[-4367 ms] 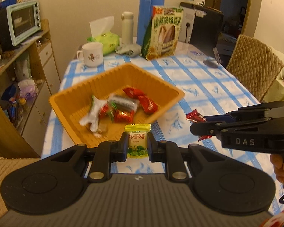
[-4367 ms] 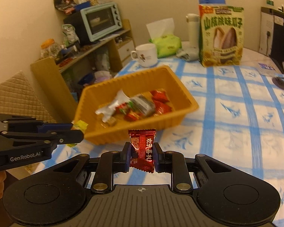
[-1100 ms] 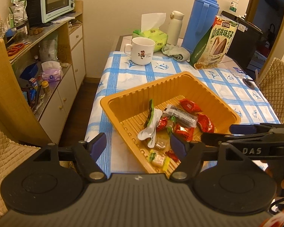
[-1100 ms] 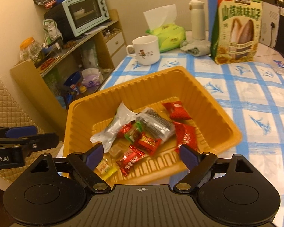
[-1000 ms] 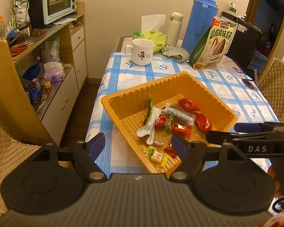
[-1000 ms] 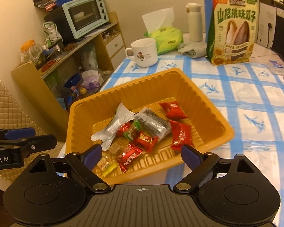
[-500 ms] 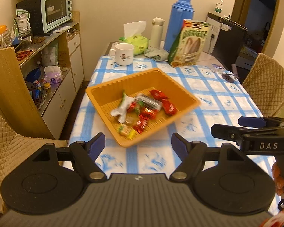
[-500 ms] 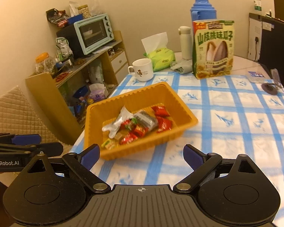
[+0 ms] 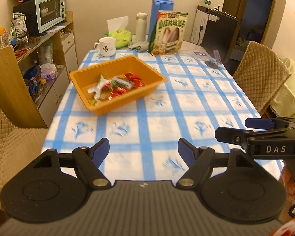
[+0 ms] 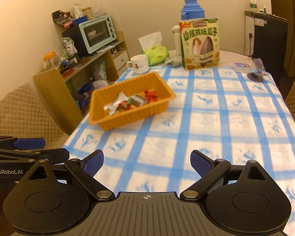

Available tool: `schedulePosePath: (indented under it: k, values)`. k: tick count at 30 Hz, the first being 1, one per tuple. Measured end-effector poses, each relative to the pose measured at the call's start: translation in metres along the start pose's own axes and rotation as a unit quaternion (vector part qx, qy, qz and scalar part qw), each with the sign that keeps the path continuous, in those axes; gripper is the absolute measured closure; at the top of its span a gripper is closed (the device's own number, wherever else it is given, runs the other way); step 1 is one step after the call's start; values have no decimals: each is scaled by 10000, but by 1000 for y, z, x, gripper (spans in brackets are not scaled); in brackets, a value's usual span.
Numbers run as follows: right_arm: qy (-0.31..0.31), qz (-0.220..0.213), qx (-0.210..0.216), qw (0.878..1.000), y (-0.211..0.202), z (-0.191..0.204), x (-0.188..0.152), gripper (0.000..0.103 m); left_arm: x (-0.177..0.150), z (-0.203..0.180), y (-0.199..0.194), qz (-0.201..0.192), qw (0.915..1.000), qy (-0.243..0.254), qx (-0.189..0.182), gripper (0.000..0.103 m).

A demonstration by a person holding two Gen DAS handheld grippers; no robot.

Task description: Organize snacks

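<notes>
Nearest to me, my left gripper (image 9: 143, 150) and my right gripper (image 10: 147, 162) both hang over the near edge of the checked surface (image 9: 186, 102), jaws spread wide with nothing between them. Each view catches the other gripper side-on at its edge. Farther off, toward the left side, sits the orange tray (image 10: 127, 116) with the wrapped snacks (image 10: 131, 101) piled inside. At the far end stand a white mug (image 9: 106, 46) and a seed bag (image 10: 200, 44). Only my left view shows the quilted chair (image 9: 261, 78) at right.
</notes>
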State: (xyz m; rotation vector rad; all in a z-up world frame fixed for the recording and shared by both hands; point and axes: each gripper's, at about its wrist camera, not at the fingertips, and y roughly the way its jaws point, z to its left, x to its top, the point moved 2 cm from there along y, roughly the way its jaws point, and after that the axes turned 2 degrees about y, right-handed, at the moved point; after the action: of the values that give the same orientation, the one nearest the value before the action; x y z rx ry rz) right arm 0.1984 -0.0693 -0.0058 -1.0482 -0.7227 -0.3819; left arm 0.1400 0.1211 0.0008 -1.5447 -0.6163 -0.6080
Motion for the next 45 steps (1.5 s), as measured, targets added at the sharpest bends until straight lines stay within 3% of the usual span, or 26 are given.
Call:
schedulePosePath:
  k: [11, 20, 45]
  values:
    - [91, 218, -116, 9997, -73, -28, -62, 9, -50, -51, -37, 215, 9997, -2, -69, 28]
    - [200, 304, -191, 9992, -110, -38, -94, 9, -79, -75, -58, 318, 9993, 57, -178, 28]
    - [336, 377, -242, 9984, -129, -41, -120, 9, -98, -90, -77, 310, 9989, 163, -296, 28]
